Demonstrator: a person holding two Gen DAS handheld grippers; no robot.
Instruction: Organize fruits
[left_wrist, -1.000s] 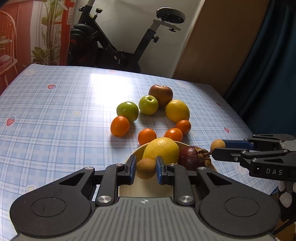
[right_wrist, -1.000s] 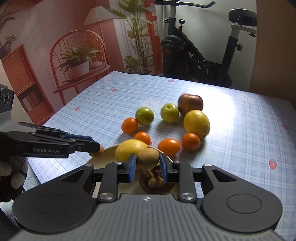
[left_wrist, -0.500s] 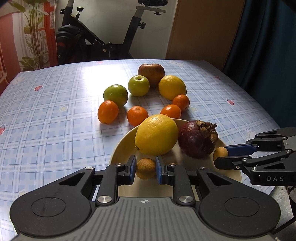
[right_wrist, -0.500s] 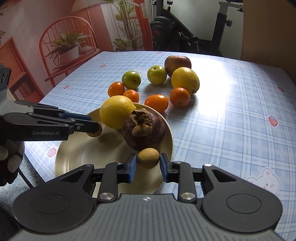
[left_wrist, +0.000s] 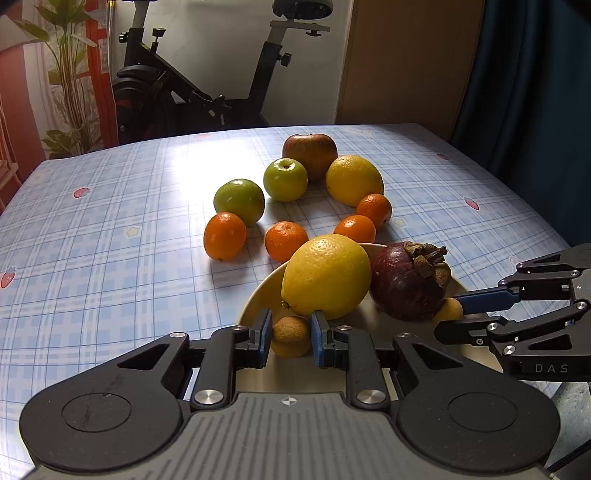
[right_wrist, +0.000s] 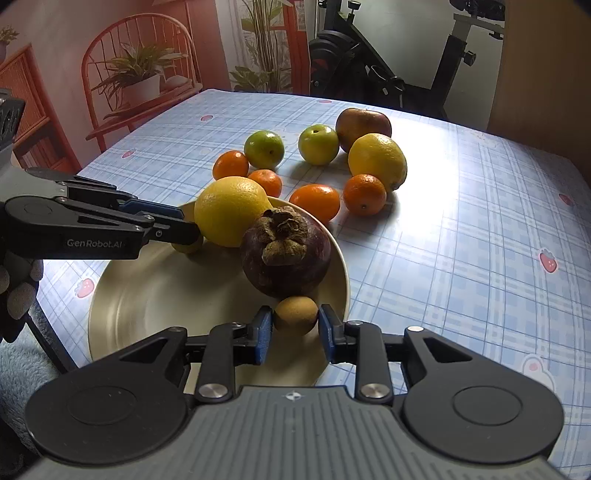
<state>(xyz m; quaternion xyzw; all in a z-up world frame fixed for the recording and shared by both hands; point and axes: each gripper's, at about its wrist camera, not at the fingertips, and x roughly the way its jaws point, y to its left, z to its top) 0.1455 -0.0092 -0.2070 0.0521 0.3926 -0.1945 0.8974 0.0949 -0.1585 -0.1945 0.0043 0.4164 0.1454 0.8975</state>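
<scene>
The left claw has its blue pads apart around a small, round, rough tan fruit, which sits in the smooth cream plate; a slight gap shows at each pad. Just ahead sits a dimpled lemon. The right claw likewise brackets a second tan fruit, loosely, behind a leathery purple mangosteen. Only the right view shows the plate's bare glossy floor.
</scene>
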